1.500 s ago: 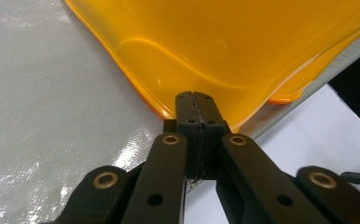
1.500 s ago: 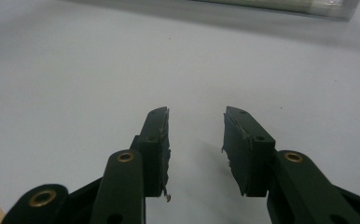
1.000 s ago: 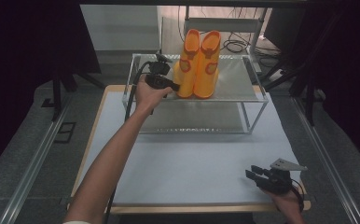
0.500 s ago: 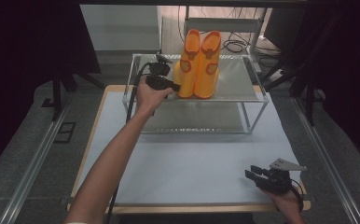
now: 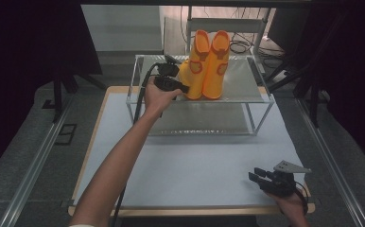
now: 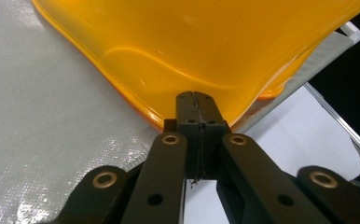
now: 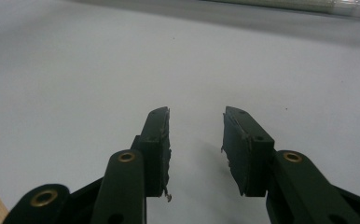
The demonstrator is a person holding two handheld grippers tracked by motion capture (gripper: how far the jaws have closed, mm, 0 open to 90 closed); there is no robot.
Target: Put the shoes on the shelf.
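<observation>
Two orange boots (image 5: 206, 66) stand side by side, upright and touching, on the top shelf of the glass rack (image 5: 261, 97) at the far side of the table (image 5: 209, 156). Their toes point toward you, and the left boot (image 5: 193, 78) is the one in hand. You have reached your left claw (image 5: 183, 88) up to that shelf, and its tip sits against the boot's lower edge near the toe. In the left gripper view the jaws are pressed fully together with nothing between them, and the closed tip touches the boot's rim (image 6: 169, 119) just above the shelf's grey liner (image 6: 43, 116). That looks like a nudge or a steadying touch, not a grasp; judging by the contact, you are squaring the boot against its partner, though a pinch on the sole edge cannot be ruled out. Your right claw (image 5: 260, 176) rests low at the near right corner of the table, well apart from the rack. Its jaws stand about half open over bare white tabletop (image 7: 75, 70), holding and touching nothing, parked out of the working arm's way.
</observation>
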